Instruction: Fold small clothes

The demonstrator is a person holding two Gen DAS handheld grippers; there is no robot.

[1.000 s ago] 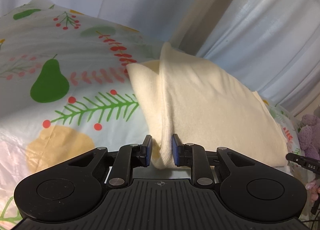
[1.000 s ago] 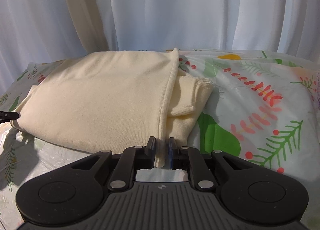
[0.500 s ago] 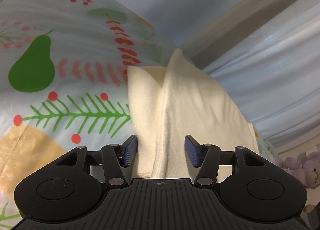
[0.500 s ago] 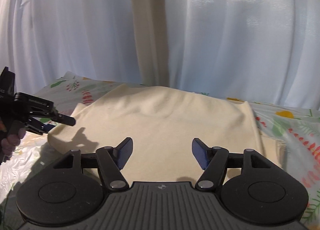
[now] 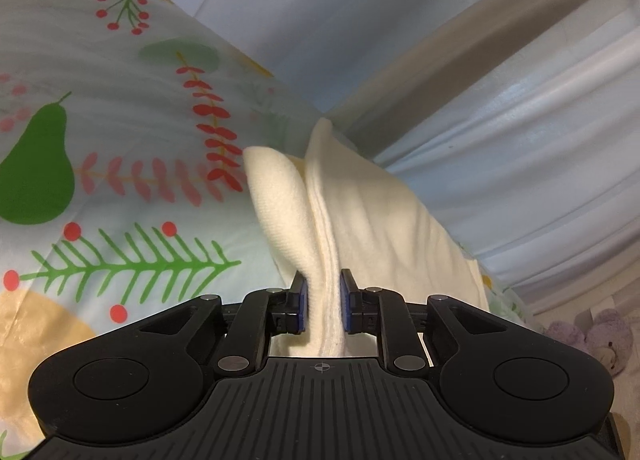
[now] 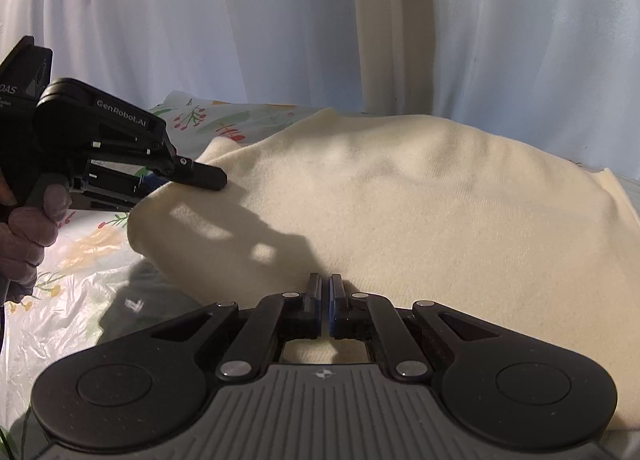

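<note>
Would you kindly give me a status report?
Left gripper shut on cloth edge. Right gripper shut; grip unclear. Nothing in the way.

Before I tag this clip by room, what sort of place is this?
Probably a bedroom: the cream garment lies on a fruit-print cover, sheer curtains hang behind, and a plush toy sits nearby.

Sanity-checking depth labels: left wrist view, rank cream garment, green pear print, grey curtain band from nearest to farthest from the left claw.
1. Cream garment: its edge is pinched in the left claw, dead centre.
2. Green pear print: on the sheet, off to the left.
3. Grey curtain band: behind the bed, upper right.
</note>
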